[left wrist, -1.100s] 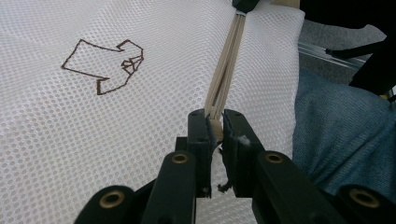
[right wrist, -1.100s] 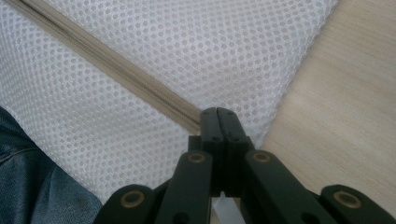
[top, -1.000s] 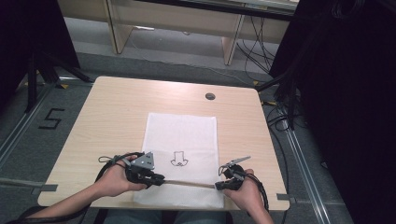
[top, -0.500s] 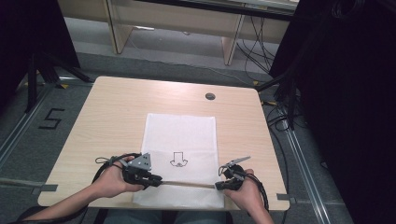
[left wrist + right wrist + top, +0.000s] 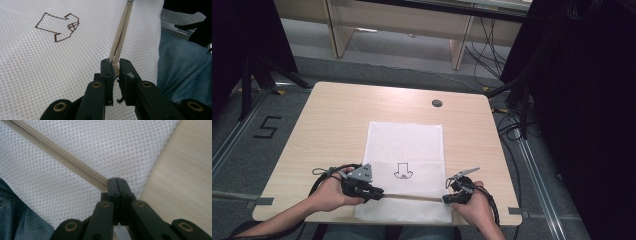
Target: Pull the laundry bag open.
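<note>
A white mesh bag [image 5: 407, 142] lies flat on the wooden table [image 5: 337, 120], with a small dark outline drawing [image 5: 402, 170] on it. A beige zipper [image 5: 412, 196] runs across the bag near the front edge. My left gripper [image 5: 379, 193] is at the zipper's left end. In the left gripper view its jaws [image 5: 115, 63] pinch the beige zipper [image 5: 122, 32]. My right gripper [image 5: 446, 199] is at the zipper's right end. In the right gripper view it [image 5: 116, 180] is shut where the zipper [image 5: 57, 151] ends at the bag's edge.
A round cable hole [image 5: 437, 103] sits at the table's back right. The person's jeans [image 5: 180, 67] are just beyond the front edge. Behind the table stands a wooden desk [image 5: 402, 20], and dark curtains [image 5: 582, 100] hang at the right.
</note>
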The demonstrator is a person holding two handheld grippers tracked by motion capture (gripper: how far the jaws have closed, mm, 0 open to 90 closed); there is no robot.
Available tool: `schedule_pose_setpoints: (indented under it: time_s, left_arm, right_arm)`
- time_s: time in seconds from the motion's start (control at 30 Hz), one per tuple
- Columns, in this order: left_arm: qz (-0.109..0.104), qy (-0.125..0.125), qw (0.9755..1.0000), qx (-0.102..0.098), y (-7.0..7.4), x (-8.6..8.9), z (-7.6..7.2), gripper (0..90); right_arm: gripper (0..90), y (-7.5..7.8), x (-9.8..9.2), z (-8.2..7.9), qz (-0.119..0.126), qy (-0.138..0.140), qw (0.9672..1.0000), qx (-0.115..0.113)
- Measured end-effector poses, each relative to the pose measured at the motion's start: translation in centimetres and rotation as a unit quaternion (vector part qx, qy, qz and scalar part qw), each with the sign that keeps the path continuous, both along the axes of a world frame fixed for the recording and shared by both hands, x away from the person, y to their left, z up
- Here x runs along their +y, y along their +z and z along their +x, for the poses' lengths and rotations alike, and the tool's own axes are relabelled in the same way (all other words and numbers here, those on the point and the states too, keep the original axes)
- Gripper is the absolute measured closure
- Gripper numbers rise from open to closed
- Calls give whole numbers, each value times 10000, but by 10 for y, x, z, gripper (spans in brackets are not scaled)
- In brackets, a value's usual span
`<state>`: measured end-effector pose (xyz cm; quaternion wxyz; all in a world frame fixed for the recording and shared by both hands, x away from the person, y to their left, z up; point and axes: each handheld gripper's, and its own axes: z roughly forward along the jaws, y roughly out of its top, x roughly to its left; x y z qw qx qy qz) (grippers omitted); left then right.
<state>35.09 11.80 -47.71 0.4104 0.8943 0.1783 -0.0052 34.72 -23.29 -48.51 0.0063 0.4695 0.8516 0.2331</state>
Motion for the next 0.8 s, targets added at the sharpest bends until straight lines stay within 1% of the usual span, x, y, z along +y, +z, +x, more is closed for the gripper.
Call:
schedule_pose_setpoints:
  time_s: [0.03, 0.07, 0.1, 0.23, 0.27, 0.3, 0.33, 0.37, 0.4, 0.43, 0.47, 0.5, 0.53, 0.57, 0.6, 0.63, 0.67, 0.7, 0.73, 0.77, 0.8]
  left_arm:
    - [31, 56, 10000, 30, 0, 0, -1, 814]
    - [66, 54, 10000, 20, 0, 2, 0, 814]
    - [41, 88, 9999, 45, 0, 3, 0, 815]
    - [-13, 93, 9999, 84, 0, 6, 0, 815]
    - [39, 92, 9999, 38, 0, 6, -1, 815]
    - [40, 96, 9999, 68, 0, 6, -1, 815]
    - [19, 100, 9999, 65, 0, 7, -1, 814]
    - [55, 95, 9999, 35, 0, 7, -1, 815]
    - [10, 97, 9999, 61, 0, 8, -1, 815]
    - [59, 18, 10000, 14, 1, 9, 0, 814]
    - [29, 24, 10000, -15, 0, 9, -1, 814]
    - [25, 111, 9999, 67, 1, 10, -2, 815]
    - [-20, 95, 9999, 76, 1, 11, -2, 815]
    - [10, 49, 10000, -1, 1, 12, -1, 815]
    - [-12, 135, 9999, 61, 1, 13, -2, 815]
    - [-21, 119, 9999, 83, 1, 14, -2, 814]
    - [19, 140, 9999, 53, 1, 15, -2, 814]
    - [5, 134, 9999, 44, 1, 17, -2, 815]
    - [-9, 185, 9998, 88, 1, 18, -2, 814]
    - [4, 113, 9999, 20, 1, 20, -1, 815]
    - [20, 184, 9998, 59, 1, 21, -2, 814]
  right_arm:
    - [900, 0, 0, 0, -10, 11, 10000, -12]
    - [900, 0, 0, 0, -3, 11, 10000, -8]
    - [900, 0, 0, 0, 0, 6, 10000, -8]
    - [900, 0, 0, 0, 1, -6, 10000, -7]
    - [900, 0, -1, 0, 18, 3, 10000, -9]
    - [900, 0, -1, 0, 23, -2, 10000, -13]
    - [900, -1, -1, 1, 46, 31, 10000, -73]
    - [900, -1, -1, 0, 33, 34, 10000, -70]
    - [900, -1, -1, 0, 27, 23, 10000, -77]
    - [900, -1, -1, 0, 27, 21, 10000, -74]
    - [900, -1, -1, 0, 25, 22, 10000, -76]
    - [900, -1, -1, 0, 29, 32, 10000, -66]
    - [900, -1, -1, 0, 22, 26, 10000, -76]
    - [900, -1, -1, 0, 29, 21, 10000, -80]
    - [900, -1, -1, 0, 25, 32, 10000, -78]
    - [900, -1, -1, 1, 30, 31, 10000, -75]
    - [900, 0, 0, -1, 66, -63, 10000, 20]
    - [900, 0, 0, 0, 64, -23, 10000, -16]
    - [900, 0, 0, 0, 54, -8, 10000, -27]
    - [900, -1, 0, 0, 63, -19, 10000, -27]
    - [900, -1, 0, 0, 62, -21, 10000, -24]
